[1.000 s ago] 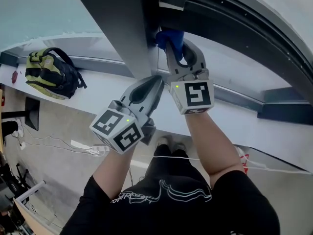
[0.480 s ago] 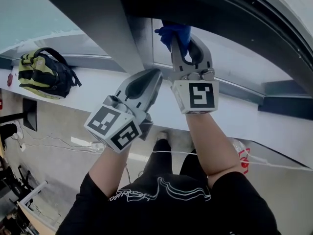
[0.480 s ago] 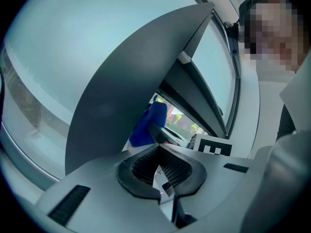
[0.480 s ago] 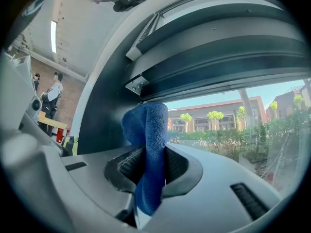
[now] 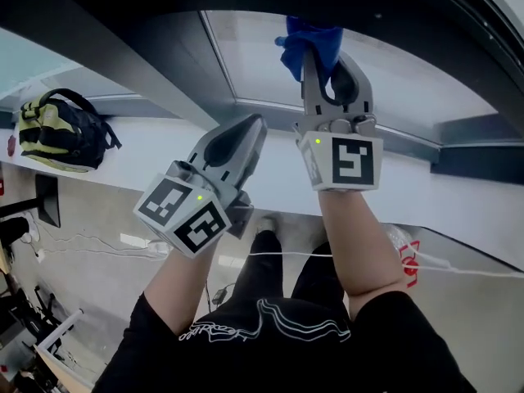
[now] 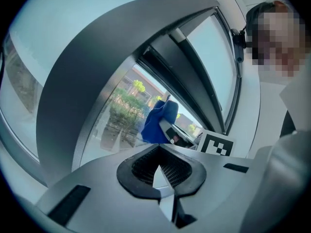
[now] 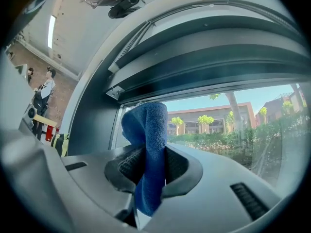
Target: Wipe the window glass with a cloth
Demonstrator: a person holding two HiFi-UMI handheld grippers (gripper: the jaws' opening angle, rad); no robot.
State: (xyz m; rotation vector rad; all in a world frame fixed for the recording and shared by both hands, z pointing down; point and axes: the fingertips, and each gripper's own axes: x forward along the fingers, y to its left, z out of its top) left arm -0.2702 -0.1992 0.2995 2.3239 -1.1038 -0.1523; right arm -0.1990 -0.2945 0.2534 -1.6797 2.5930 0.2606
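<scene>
My right gripper (image 5: 313, 47) is shut on a blue cloth (image 5: 309, 43) and holds it up at the window glass (image 5: 393, 80), near the top edge of the pane. In the right gripper view the blue cloth (image 7: 148, 149) stands up between the jaws in front of the glass (image 7: 233, 125). My left gripper (image 5: 260, 128) is shut with nothing in it, lower and to the left, pointing at the grey window frame (image 5: 176, 64). In the left gripper view the cloth (image 6: 159, 123) shows ahead against the pane.
A wide white sill (image 5: 442, 203) runs below the window. A green and black backpack (image 5: 61, 133) lies on the sill at far left. A person (image 7: 43, 97) stands far off at the left of the right gripper view. Cables (image 5: 90, 248) lie on the floor.
The right gripper with the cloth has slid rightwards along the top of the pane, away from the frame post. The left gripper has hardly moved.
</scene>
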